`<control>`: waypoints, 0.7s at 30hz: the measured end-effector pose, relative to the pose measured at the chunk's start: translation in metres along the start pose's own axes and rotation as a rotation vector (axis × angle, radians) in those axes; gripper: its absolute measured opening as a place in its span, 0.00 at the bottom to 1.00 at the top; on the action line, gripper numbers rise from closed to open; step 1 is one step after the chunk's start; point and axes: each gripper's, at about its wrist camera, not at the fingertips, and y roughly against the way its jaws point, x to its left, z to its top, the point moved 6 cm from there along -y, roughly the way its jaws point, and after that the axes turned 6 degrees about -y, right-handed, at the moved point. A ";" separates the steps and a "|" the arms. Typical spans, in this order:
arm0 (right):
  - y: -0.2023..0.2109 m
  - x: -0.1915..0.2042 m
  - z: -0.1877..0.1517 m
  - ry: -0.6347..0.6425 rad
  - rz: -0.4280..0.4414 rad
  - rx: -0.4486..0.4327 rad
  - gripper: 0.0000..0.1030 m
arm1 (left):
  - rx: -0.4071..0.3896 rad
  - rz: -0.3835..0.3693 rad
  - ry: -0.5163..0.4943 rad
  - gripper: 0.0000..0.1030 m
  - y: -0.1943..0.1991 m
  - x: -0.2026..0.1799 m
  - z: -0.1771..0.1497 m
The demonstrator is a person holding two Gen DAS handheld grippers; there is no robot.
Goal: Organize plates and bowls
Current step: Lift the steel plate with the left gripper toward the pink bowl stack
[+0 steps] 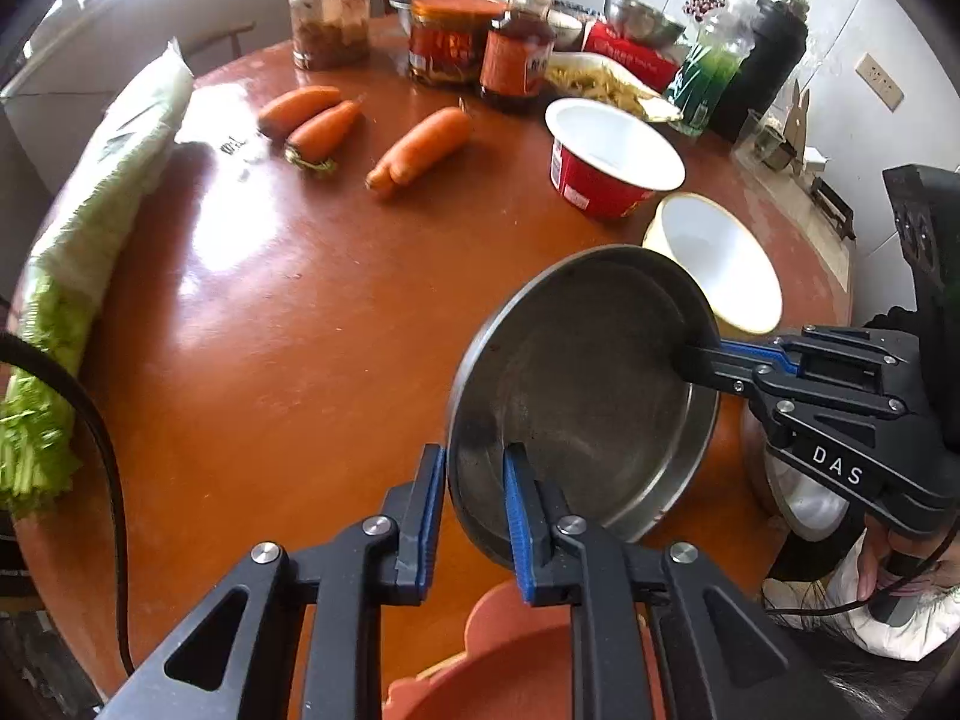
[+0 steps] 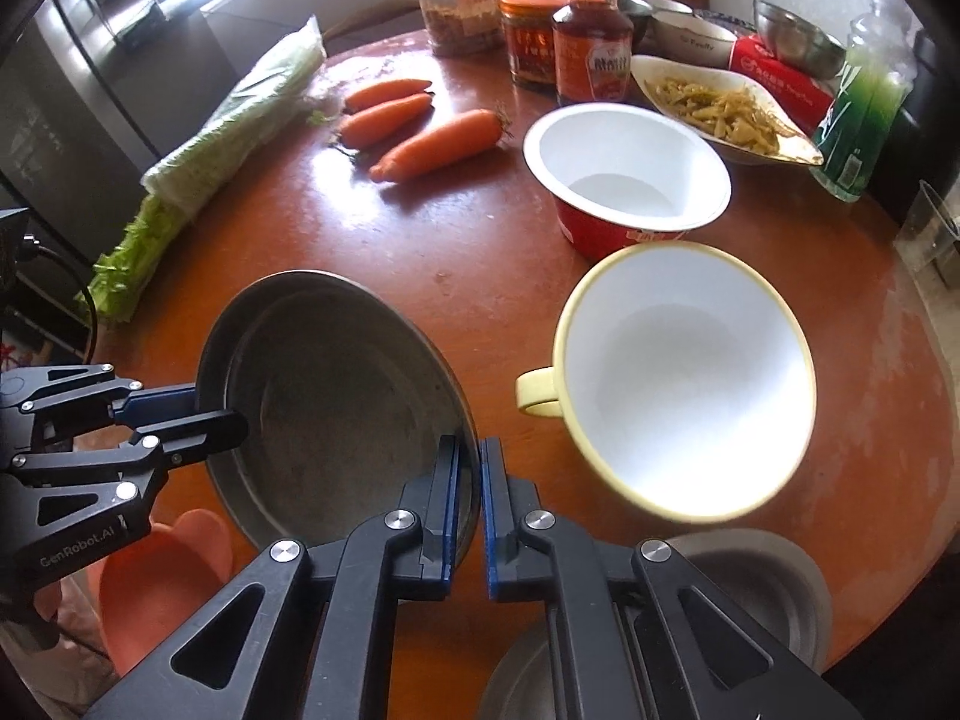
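Two claws pinch one metal plate [image 1: 576,384] by its rim near the table's [image 1: 312,312] front edge: left claw [image 1: 474,510], right claw [image 2: 471,510]. It sits tilted. White bowl [image 2: 684,378] and red bowl [image 2: 624,174] wait, not yet stacked.
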 end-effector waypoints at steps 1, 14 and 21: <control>0.003 0.002 -0.001 0.000 0.005 -0.007 0.07 | -0.009 0.006 -0.002 0.20 0.004 -0.001 -0.001; 0.036 0.004 0.001 -0.019 0.066 -0.093 0.07 | -0.102 0.045 0.001 0.20 0.042 -0.009 0.003; 0.065 0.012 -0.008 0.018 0.099 -0.130 0.07 | -0.134 0.099 -0.018 0.20 0.078 -0.023 -0.012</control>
